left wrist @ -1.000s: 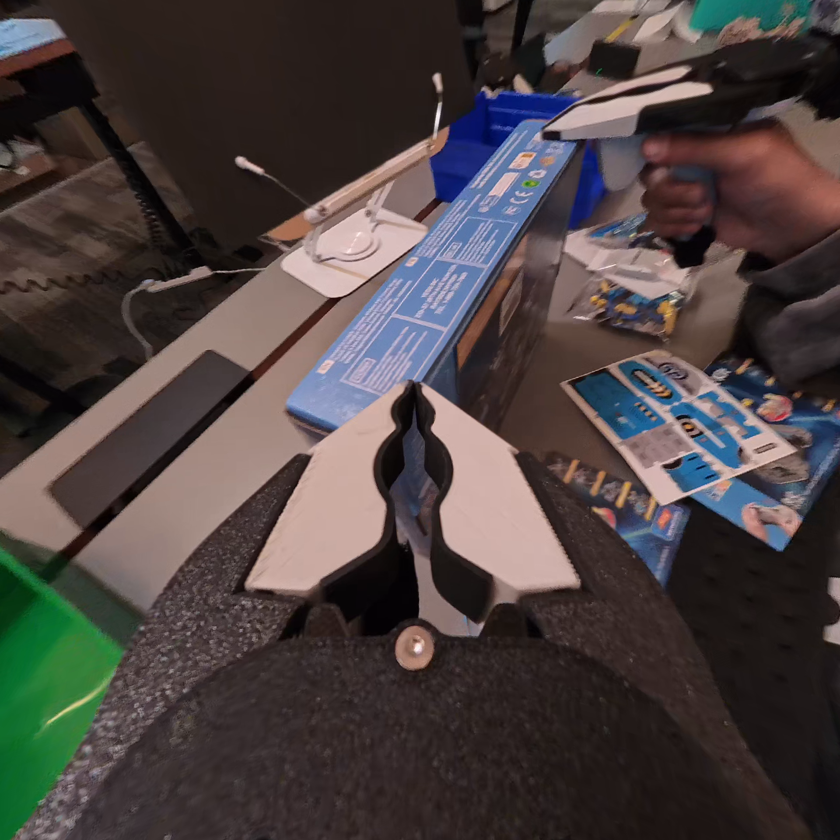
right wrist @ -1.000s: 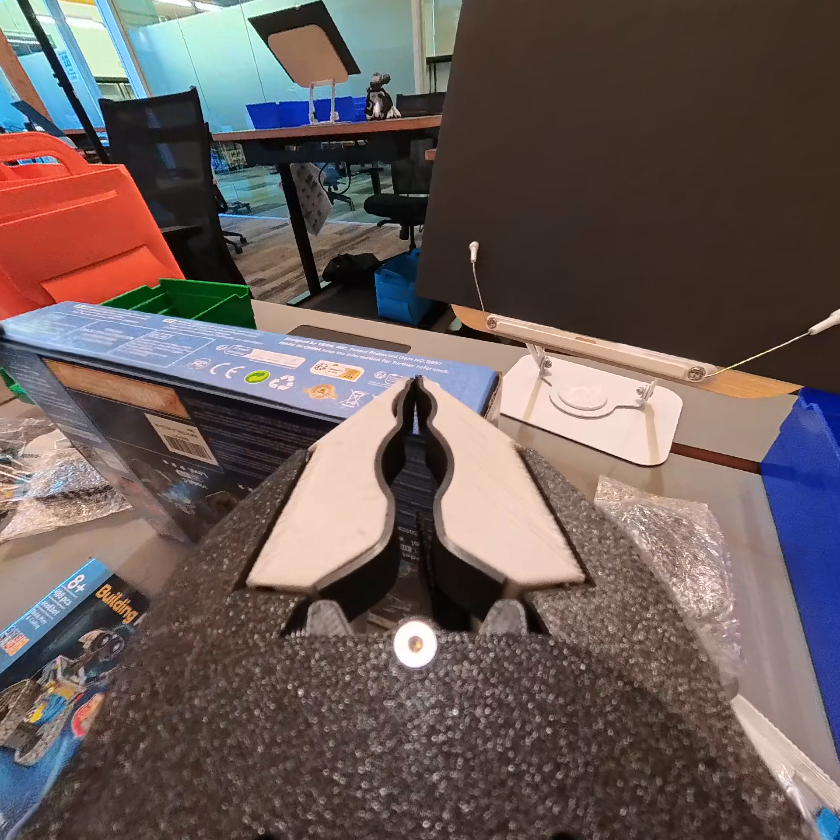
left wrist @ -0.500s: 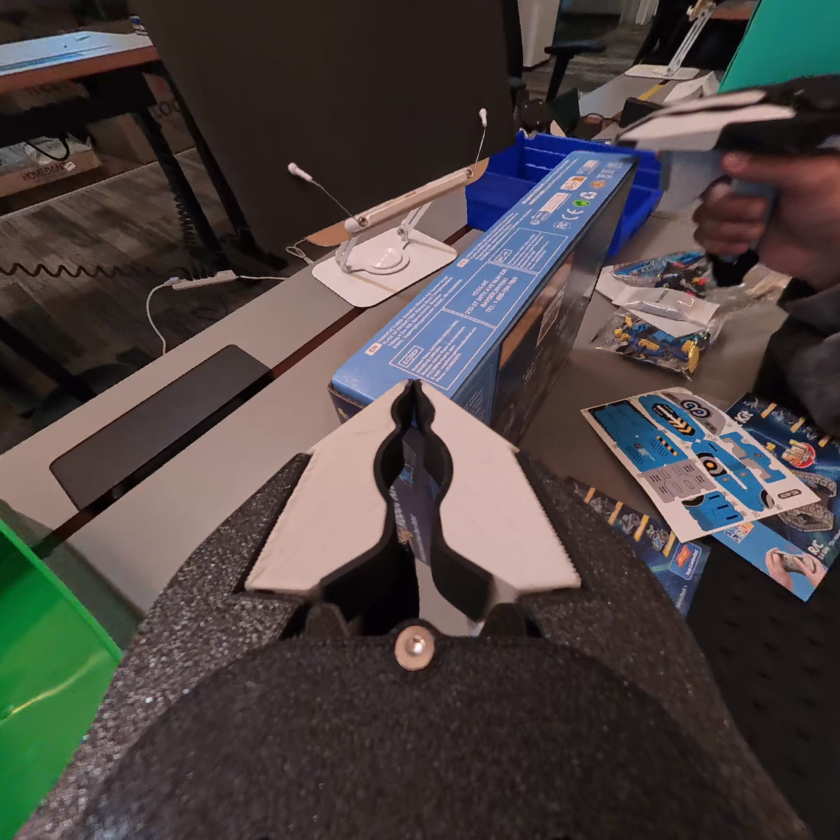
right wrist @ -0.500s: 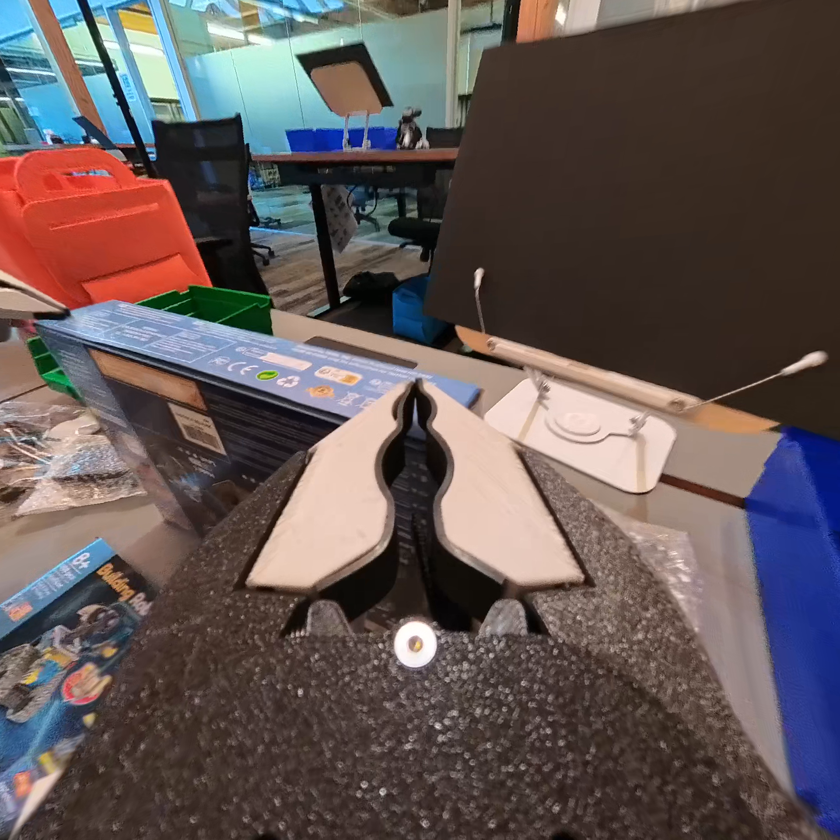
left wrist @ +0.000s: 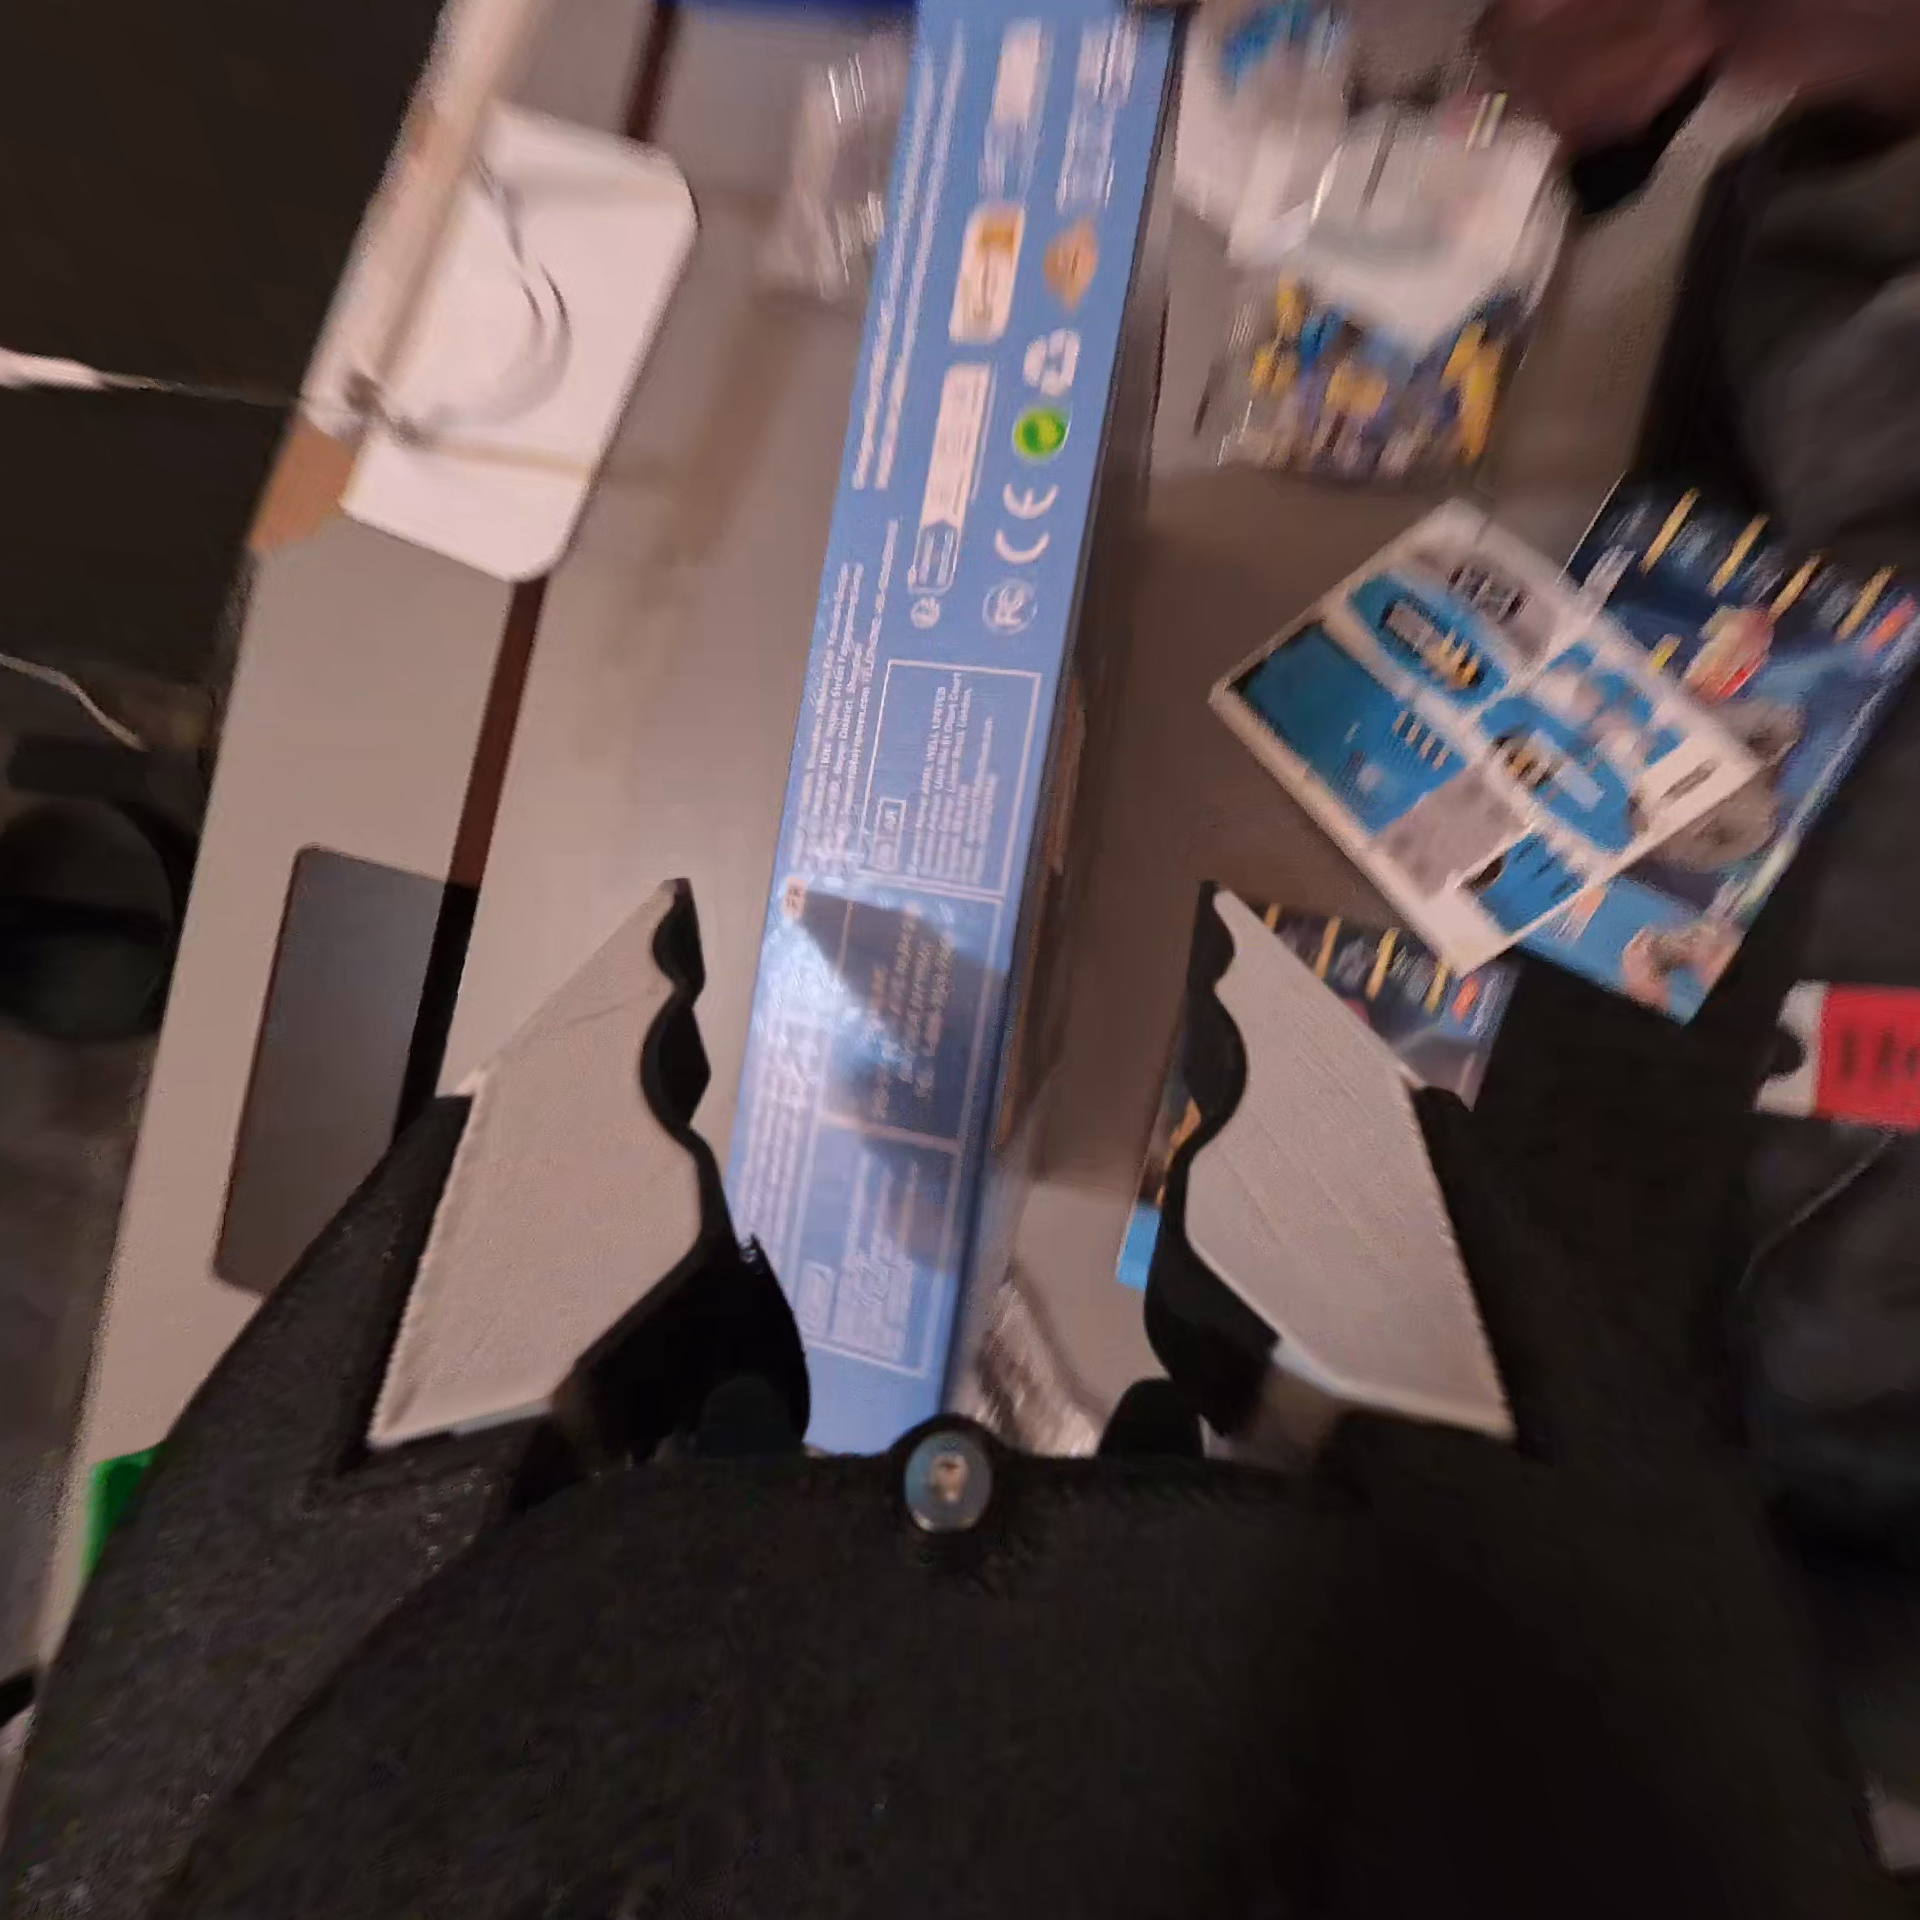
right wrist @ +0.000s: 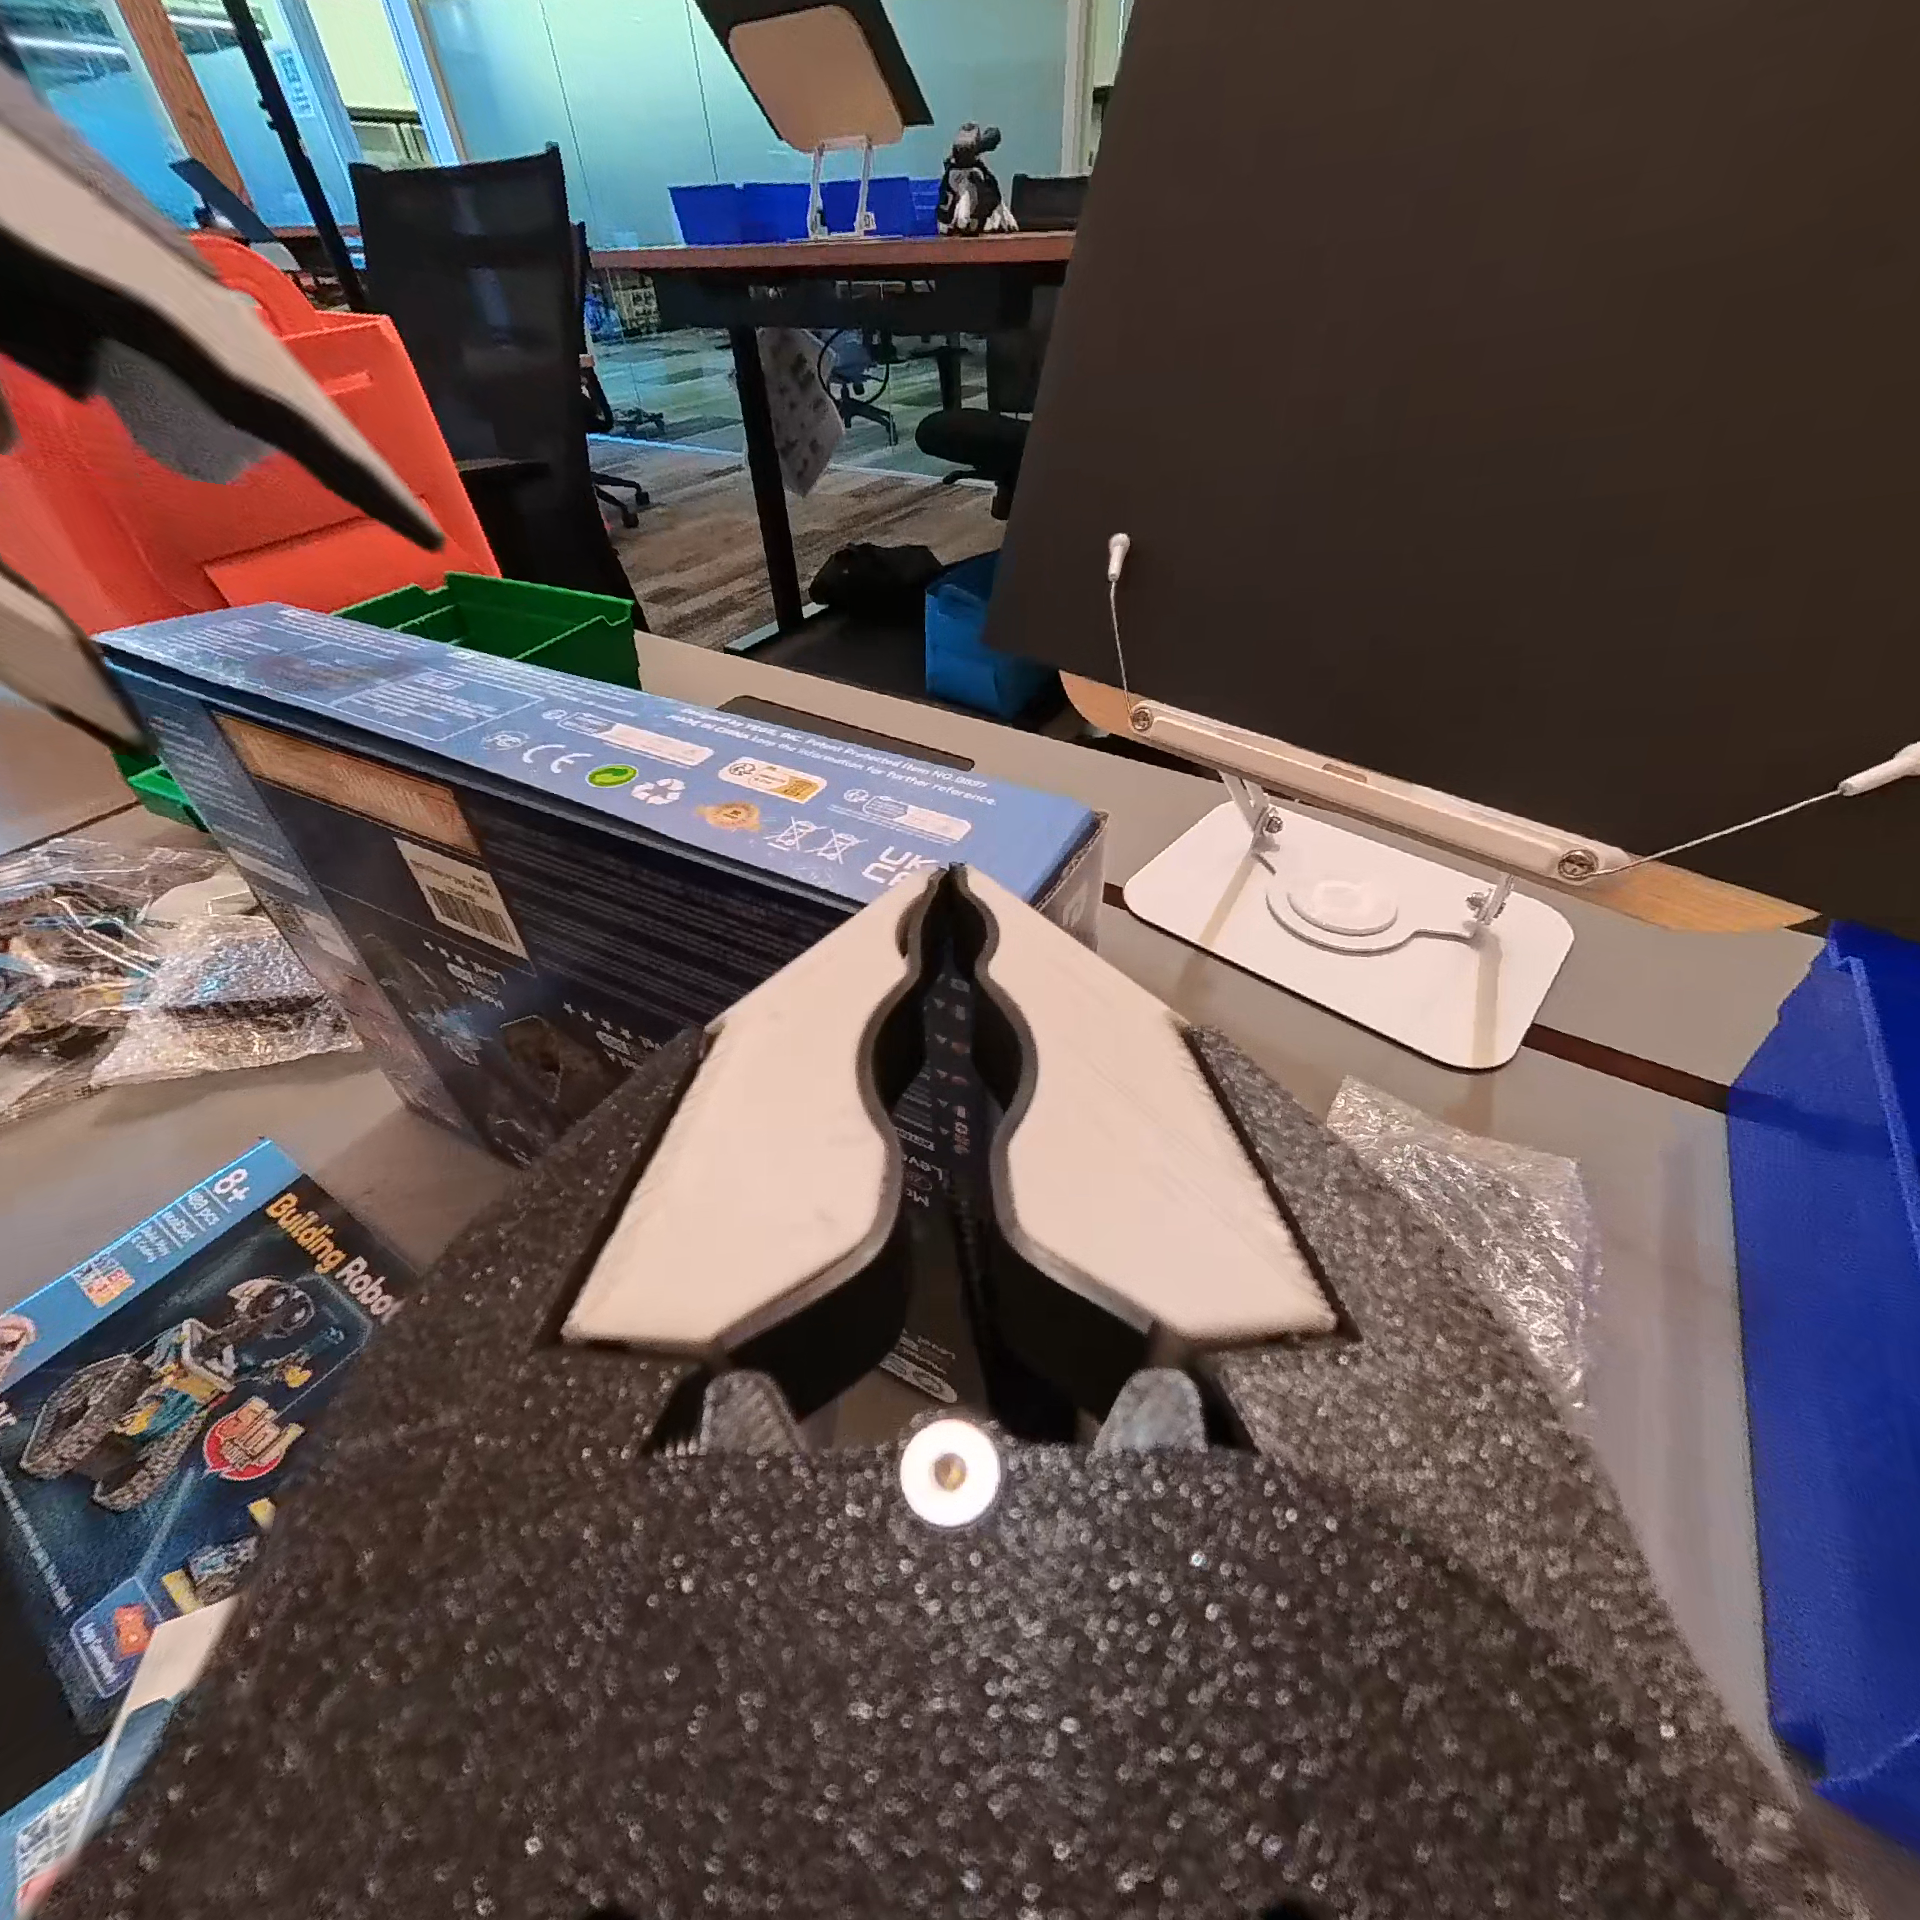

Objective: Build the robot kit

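Left gripper (left wrist: 945, 904) jaws spread wide, tilted downward; right gripper (right wrist: 951, 883) jaws closed, tips touching, empty.

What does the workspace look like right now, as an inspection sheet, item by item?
Surface: grey table, crowded.
Job's things: blue box standing on edge.
Clutter: booklets, bagged parts, bubble wrap, blue bin, green bin.
Grippers: left gripper open, straddling the box's top edge; right gripper shut, empty, at the box's other end.
Cables: thin wires on the white stand.
Surroundings: black board, orange case, office chairs.
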`<state>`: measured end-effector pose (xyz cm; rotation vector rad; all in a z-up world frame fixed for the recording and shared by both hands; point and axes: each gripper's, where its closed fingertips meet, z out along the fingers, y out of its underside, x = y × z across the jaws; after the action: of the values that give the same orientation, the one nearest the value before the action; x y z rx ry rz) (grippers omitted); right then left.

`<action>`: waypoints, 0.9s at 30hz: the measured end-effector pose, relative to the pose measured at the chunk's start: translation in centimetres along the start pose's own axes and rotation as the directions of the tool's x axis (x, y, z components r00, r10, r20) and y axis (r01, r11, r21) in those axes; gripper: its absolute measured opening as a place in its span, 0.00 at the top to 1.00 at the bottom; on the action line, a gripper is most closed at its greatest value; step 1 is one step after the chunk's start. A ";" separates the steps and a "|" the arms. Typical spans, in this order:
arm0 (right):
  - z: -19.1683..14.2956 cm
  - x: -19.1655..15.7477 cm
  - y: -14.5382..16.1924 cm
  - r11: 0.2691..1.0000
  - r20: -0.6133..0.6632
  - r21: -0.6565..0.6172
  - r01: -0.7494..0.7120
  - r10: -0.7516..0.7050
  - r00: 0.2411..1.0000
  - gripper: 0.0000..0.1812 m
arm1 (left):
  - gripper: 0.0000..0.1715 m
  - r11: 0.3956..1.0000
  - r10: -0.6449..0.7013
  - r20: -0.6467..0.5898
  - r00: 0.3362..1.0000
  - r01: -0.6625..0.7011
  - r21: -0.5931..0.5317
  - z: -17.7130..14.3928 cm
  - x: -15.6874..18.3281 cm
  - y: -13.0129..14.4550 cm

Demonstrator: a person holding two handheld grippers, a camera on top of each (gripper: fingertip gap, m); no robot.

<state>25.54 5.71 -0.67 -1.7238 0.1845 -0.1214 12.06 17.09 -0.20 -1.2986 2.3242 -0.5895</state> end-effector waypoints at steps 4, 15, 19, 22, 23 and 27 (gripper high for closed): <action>-0.6 -0.4 0.1 0.999 0.006 -0.012 0.031 -0.030 1.000 1.00 | 0.52 0.955 0.078 -0.082 0.994 -0.098 -0.280 3.9 0.2 0.8; -8.6 1.7 -3.6 0.985 -0.004 0.097 -0.142 0.143 0.990 0.96 | 0.62 0.888 0.408 0.334 0.849 -0.284 -0.362 4.2 4.6 4.8; -5.4 2.7 2.9 0.894 0.083 -0.135 -0.427 0.440 0.894 0.67 | 0.63 0.816 0.577 0.555 0.600 -0.389 -0.428 4.7 7.4 7.3; -2.6 -3.1 8.7 0.668 0.268 -0.450 -0.593 0.734 0.624 0.49 | 0.62 0.749 0.653 0.665 0.363 -0.441 -0.494 4.8 9.0 8.8; -2.4 -4.8 10.0 0.609 0.283 -0.517 -0.601 0.784 0.552 0.48 | 0.62 0.724 0.672 0.684 0.285 -0.450 -0.523 4.7 9.3 9.3; -2.1 -8.7 13.2 0.491 0.264 -0.652 -0.578 0.861 0.434 0.39 | 0.62 0.672 0.675 0.734 0.073 -0.470 -0.572 3.2 10.3 10.6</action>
<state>15.92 3.33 -13.11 -1.9081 0.5708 1.2333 1.49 12.71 -10.18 -0.3323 1.5768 0.5969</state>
